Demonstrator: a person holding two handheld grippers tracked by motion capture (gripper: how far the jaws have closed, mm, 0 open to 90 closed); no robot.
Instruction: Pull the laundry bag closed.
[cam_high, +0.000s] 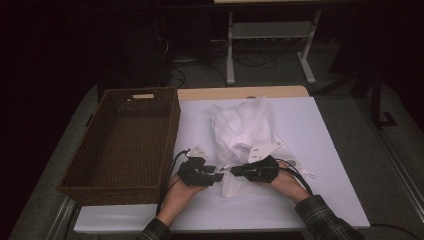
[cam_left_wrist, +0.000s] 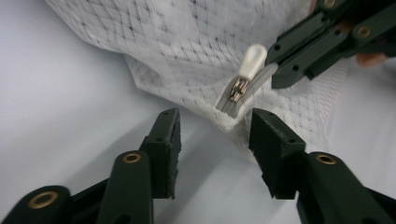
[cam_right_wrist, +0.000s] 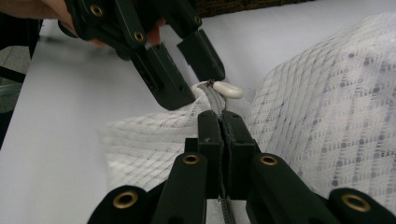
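White mesh zipper bag (cam_high: 245, 135) flat on table; pull tab (cam_left_wrist: 251, 61) white.

A fixed camera looks forward and down from above the person's side, taking in the whole table (cam_high: 310, 150) from some way off. Two more cameras ride the grippers, each close in, looking along its own black jaws just above the tabletop. They face each other, and all three views share the white mesh bag (cam_high: 245, 130) with its zipper pull (cam_left_wrist: 252, 60).
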